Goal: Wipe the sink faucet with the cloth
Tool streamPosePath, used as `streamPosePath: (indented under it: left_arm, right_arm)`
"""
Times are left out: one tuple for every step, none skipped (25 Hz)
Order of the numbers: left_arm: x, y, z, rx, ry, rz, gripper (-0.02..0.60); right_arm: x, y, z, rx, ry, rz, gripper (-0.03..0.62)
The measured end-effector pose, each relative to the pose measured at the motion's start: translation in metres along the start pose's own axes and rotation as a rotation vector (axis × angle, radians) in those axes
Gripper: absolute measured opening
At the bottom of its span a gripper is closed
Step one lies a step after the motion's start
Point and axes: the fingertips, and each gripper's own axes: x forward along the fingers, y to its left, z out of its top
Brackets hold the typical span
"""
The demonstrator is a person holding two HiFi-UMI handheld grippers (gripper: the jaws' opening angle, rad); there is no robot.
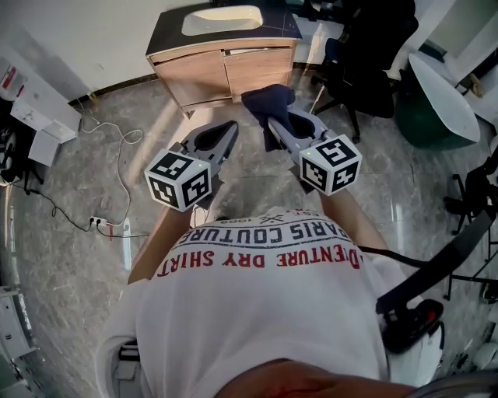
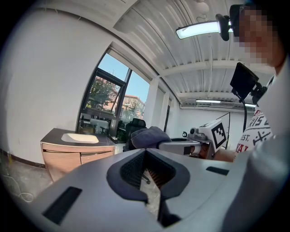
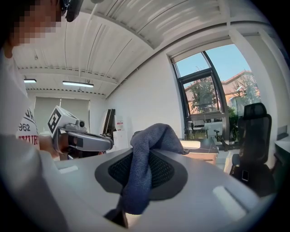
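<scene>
The fingers [image 3: 190, 181] of the right gripper [image 1: 278, 123] are clamped on the dark blue cloth [image 1: 267, 102], which bunches above them in the air. Those of the left gripper [image 1: 224, 134] are pressed together with nothing between. Ahead, well apart, a wooden cabinet [image 1: 233, 74] stands against the wall, a pale sink basin [image 1: 222, 20] set in its dark top.

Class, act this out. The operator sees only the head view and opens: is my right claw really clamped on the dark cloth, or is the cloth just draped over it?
Observer: Clamped. The right gripper view shows the right claw shut on the cloth, whose bunched end pokes out past the tips.
Operator: And my left claw?
Observer: The left gripper view shows the left claw shut, with nothing between its jaws.
</scene>
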Motion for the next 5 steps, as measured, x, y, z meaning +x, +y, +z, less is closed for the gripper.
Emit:
streamPosePath:
  left_arm:
    - [0.0006, 0.0, 0.0001, 0.001, 0.001, -0.002, 0.0]
    - [0.0013, -0.0002, -0.0001, 0.001, 0.002, -0.004, 0.001]
    - [0.0021, -0.0005, -0.0003, 0.002, 0.004, -0.006, 0.002]
    - [0.0028, -0.0009, -0.0007, 0.002, 0.006, -0.008, 0.002]
    - [0.0035, -0.0012, -0.001, 0.002, 0.007, -0.01, 0.002]
  right_arm:
    - [0.0002, -0.0002, -0.0003, 0.001, 0.001, 0.0, 0.072]
    - [0.0003, -0.0006, -0.0008, 0.002, 0.003, -0.001, 0.071]
    - [0.0002, -0.0011, -0.0012, 0.003, 0.003, -0.003, 0.071]
    - [0.0002, -0.0014, -0.0017, 0.005, 0.004, -0.004, 0.071]
    - [0.0001, -0.0018, -0.0021, 0.007, 0.004, -0.004, 0.071]
